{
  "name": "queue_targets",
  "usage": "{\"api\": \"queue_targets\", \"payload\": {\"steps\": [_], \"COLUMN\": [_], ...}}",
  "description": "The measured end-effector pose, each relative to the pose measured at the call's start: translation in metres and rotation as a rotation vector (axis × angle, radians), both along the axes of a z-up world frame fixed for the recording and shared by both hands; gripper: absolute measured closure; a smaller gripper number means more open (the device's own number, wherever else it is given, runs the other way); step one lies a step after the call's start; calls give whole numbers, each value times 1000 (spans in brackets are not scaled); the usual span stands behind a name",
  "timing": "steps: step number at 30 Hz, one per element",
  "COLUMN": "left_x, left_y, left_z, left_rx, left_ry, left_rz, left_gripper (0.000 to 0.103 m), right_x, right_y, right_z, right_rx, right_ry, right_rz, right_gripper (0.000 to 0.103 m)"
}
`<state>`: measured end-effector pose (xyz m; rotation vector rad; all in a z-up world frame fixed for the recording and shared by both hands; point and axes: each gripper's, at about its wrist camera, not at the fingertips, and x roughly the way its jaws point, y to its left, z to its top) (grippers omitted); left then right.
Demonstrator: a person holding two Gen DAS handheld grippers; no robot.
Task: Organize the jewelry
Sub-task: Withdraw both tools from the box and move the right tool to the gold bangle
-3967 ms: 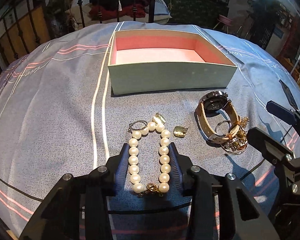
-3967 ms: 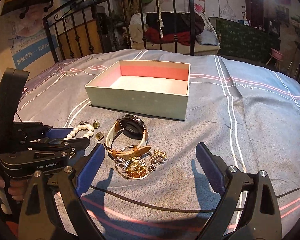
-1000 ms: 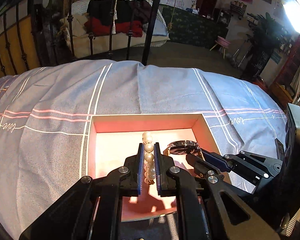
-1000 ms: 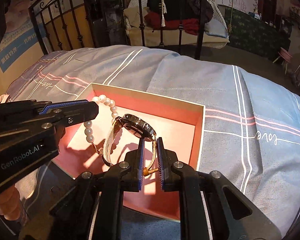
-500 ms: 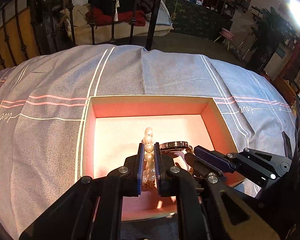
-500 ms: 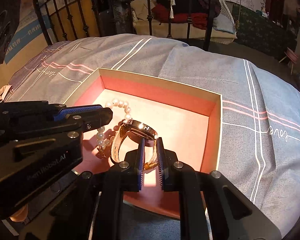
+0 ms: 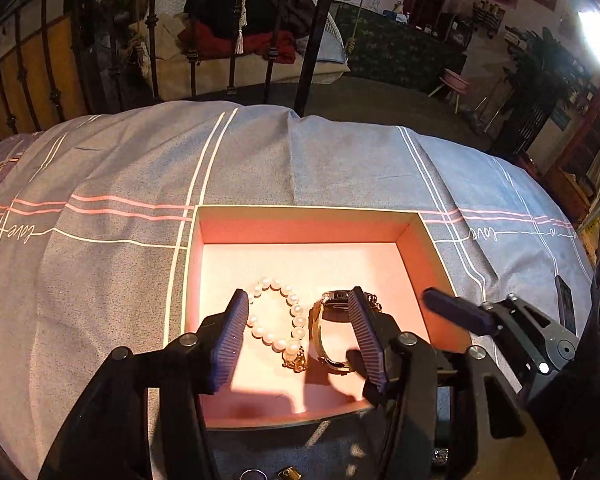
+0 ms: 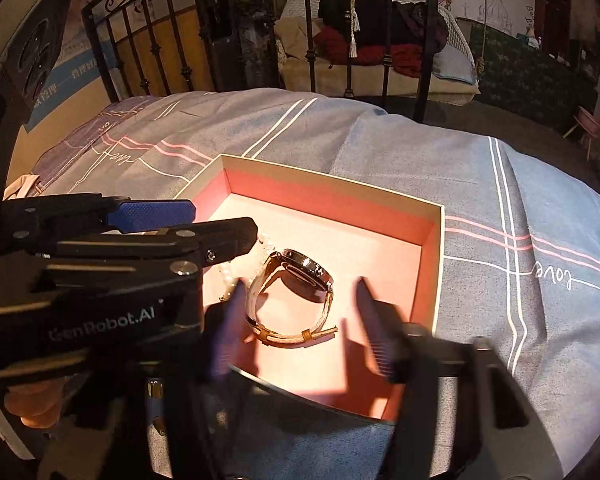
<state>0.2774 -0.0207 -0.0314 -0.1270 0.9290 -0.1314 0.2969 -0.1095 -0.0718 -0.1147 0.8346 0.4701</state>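
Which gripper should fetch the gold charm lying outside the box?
Probably left: the open left gripper sits nearly above the small gold charm, just outside the near wall of the pink-lined cardboard box.

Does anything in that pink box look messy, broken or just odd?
Nothing looks damaged. The pearl bracelet lies in a loose loop on the floor of the box, and beside it the watch rests tipped on its strap rather than flat. Both grippers are open above them.

Dim bedroom, black iron bedrail [image 7: 316,36]
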Motion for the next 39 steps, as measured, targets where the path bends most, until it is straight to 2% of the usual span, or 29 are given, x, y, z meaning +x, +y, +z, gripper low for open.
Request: {"api": "queue_targets", "payload": {"steps": [6,9,13,15,17,22,24,29,35,39], "left_x": [-35,-63,-98,-109,-118,-124,-123,-116,-105,-104], "left_y": [10,14,25,31,34,31,29,23,19,16], "left_z": [15,7,-21,-35,-46,-54,-56,-61,-65,-65], "left_rx": [-29,-11,3,8,24,102,120,172,193,196], "left_ry": [-55,-52,-4,22,43,29,26,25,25,24], "left_rz": [-13,-38,-14,-6,-11,-27,-39,-56,-68,-76], "left_gripper": [22,16,16,17,17,18,19,20,20,20], "right_x": [-39,-66,-102,-122,-136,-155,-155,-149,-143,-143], "right_y": [-14,-30,-53,-62,-68,-64,-61,-48,-30,-30], "right_z": [26,27,7,-6,-18,-34,-35,-41,-47,-47], "right_rx": [27,45,88,119,135,105,115,66,-19,-12], "right_ry": [-107,-126,-85,-53,-6,32,43,65,24,23], "right_rz": [-36,-74,-97,-103,-98,-75,-61,-55,-34,-23], "right_gripper": [11,9,10,17,29,45,46,45,41,48]}}
